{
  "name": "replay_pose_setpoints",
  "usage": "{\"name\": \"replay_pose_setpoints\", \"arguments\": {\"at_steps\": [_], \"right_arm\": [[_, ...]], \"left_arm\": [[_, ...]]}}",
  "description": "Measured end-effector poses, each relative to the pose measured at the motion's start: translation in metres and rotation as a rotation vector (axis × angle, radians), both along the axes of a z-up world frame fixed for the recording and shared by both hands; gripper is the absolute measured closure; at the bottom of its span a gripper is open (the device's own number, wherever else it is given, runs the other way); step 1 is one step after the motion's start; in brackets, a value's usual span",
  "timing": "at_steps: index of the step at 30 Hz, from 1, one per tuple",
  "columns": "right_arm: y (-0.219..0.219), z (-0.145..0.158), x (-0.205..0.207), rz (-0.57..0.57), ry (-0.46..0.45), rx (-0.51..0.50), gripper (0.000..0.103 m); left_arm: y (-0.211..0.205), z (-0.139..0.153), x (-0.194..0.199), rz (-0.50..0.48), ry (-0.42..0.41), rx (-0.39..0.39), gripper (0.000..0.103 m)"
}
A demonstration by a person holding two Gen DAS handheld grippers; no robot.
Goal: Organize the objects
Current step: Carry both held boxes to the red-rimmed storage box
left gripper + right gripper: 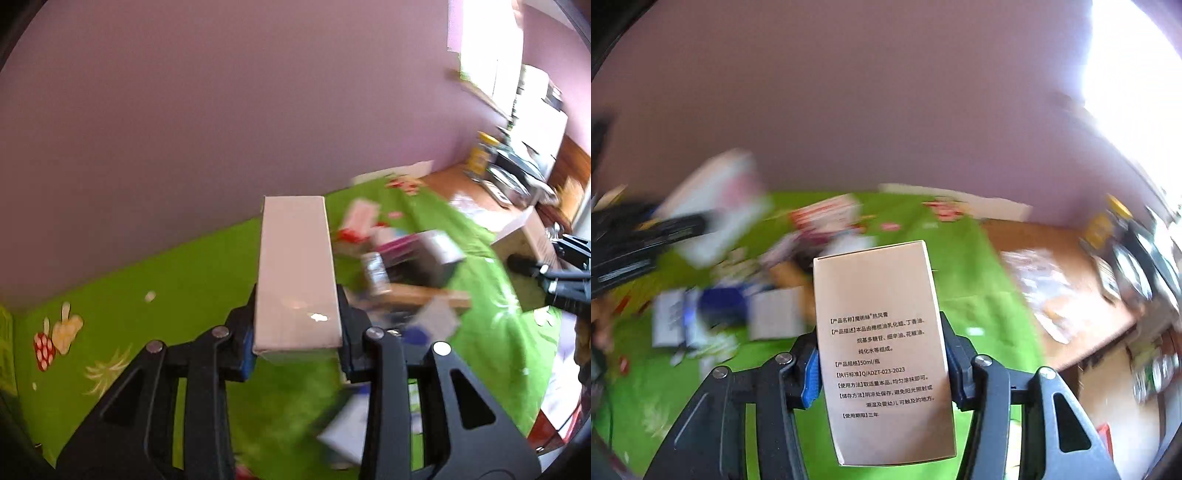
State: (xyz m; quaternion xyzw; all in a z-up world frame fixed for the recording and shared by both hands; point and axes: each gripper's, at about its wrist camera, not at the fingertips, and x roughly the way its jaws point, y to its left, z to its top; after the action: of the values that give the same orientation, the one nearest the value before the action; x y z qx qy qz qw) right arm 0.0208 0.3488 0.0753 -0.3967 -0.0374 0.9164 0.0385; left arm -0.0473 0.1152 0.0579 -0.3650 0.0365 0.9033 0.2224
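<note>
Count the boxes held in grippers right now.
2. A white box is clamped in the left gripper; a tan printed box is in the right gripper.

Left tongs (297, 332) and right tongs (882, 363) each clamped on a box.

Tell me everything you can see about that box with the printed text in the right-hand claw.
The beige box is a tall, slim carton, seemingly glossy cardboard, with black Chinese print facing the camera. It looks closed and undamaged. The right claw clamps its long sides between blue-padded fingers, holding it above the green cloth, its far end tilted away. Nothing else touches it.
</note>
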Motion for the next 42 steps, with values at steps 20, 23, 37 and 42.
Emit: {"name": "replay_pose_setpoints", "arguments": {"at_steps": [20,23,37,42], "right_arm": [[-0.013,-0.028,-0.059,0.227,-0.162,0.049,0.053],[-0.004,-0.016,-0.029,0.161,-0.104,0.007,0.053],[0.033,0.036,0.140,-0.124,0.086,-0.048,0.053],[0.061,0.017,0.186,-0.210,0.053,-0.072,0.053]], "left_arm": [[0.089,-0.013,-0.009,-0.499,0.064,-0.275,0.064],[0.077,0.006,0.024,-0.406,0.136,-0.286,0.064],[0.104,0.052,0.155,-0.431,0.169,-0.100,0.064],[0.141,0.045,0.193,-0.460,0.158,-0.082,0.064]]}}
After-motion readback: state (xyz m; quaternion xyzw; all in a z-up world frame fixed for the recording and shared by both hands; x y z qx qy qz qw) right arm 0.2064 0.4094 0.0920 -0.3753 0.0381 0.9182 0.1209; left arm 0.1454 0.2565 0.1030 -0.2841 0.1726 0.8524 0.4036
